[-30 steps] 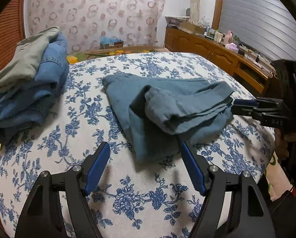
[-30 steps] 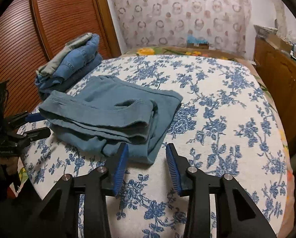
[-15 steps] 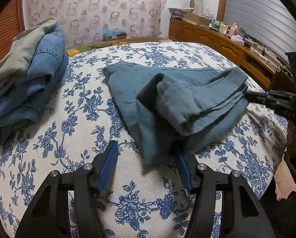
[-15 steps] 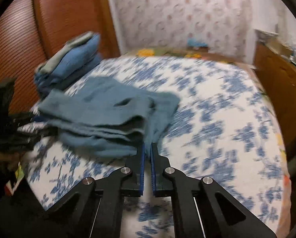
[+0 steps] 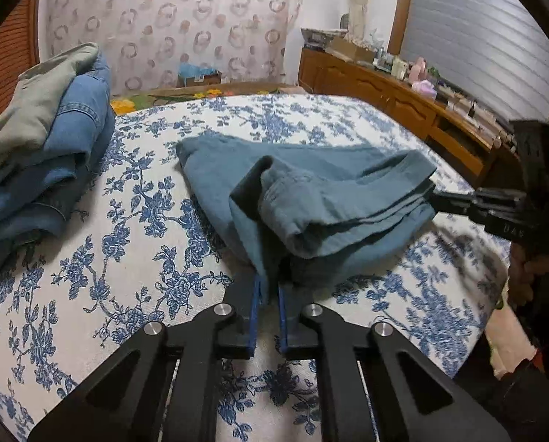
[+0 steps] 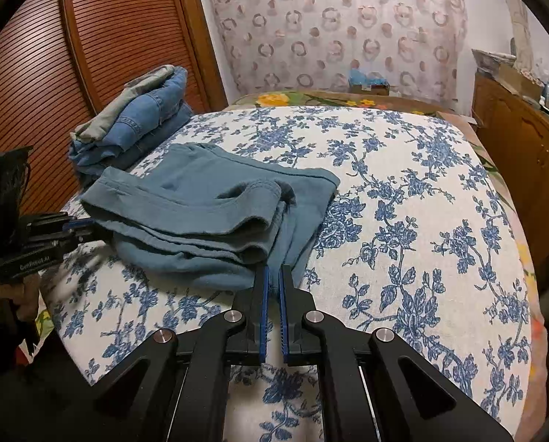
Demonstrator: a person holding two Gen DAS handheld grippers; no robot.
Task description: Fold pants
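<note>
Teal pants [image 5: 329,191], folded into a thick bundle, lie on the floral bed cover [image 5: 127,258]. My left gripper [image 5: 268,291] is at their near edge; its jaws are closing tight, with a fold of the cloth pinched between the blue pads. In the right wrist view the pants [image 6: 200,191] lie left of centre, and my right gripper [image 6: 272,280] is shut on their near corner. Each gripper shows in the other's view at the bundle's far end: the right gripper [image 5: 436,199] and the left gripper [image 6: 86,228].
A stack of folded jeans and grey-green trousers [image 5: 46,140] sits at the bed's left side, also seen as the stack [image 6: 138,121]. A wooden sideboard [image 5: 403,99] with clutter runs along the right. A slatted wooden door [image 6: 35,55] stands behind the stack.
The left gripper's jaws went from wide open to shut on the pants' near edge. The right gripper's jaws closed on the pants' corner, and the cloth there has bunched up slightly.
</note>
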